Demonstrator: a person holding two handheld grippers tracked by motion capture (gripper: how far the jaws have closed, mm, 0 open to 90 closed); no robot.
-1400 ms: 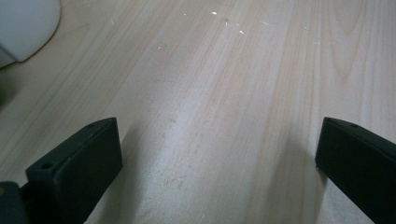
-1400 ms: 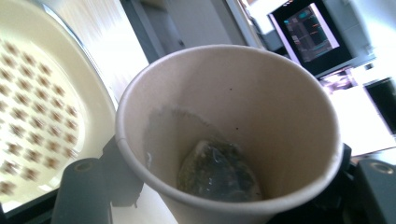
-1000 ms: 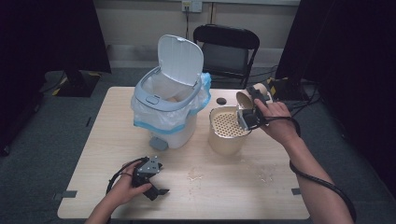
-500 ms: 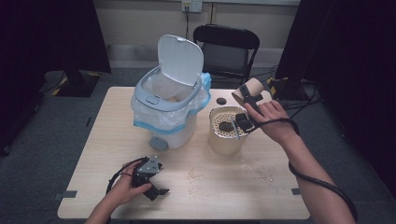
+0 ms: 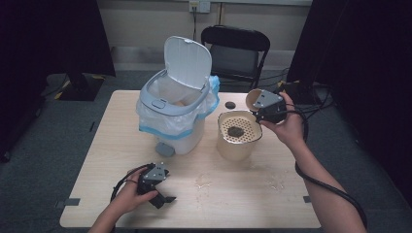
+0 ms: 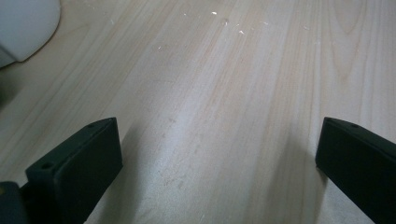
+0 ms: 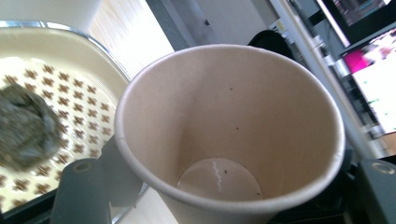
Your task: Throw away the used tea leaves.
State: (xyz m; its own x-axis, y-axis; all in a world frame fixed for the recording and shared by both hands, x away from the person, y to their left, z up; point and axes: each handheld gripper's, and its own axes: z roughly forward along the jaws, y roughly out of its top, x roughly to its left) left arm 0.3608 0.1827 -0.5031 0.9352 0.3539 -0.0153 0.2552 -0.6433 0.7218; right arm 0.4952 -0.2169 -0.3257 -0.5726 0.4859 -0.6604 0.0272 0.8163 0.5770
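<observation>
The right gripper (image 5: 260, 99) grips a paper cup (image 7: 229, 135) tilted beside the strainer bucket (image 5: 239, 132); the left gripper (image 5: 163, 196) rests released on the table (image 5: 243, 194) before that bucket.

I see the bin (image 5: 175, 116) toward the table's (image 5: 243, 194) far edge, the strainer pot (image 5: 238, 138) right of it, a clump (image 5: 236, 131) in the pot.

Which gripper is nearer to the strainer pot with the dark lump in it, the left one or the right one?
Right. The right gripper holds a paper cup just above the strainer pot's far rim. The left gripper rests open on the table, well apart near the front edge.
</observation>
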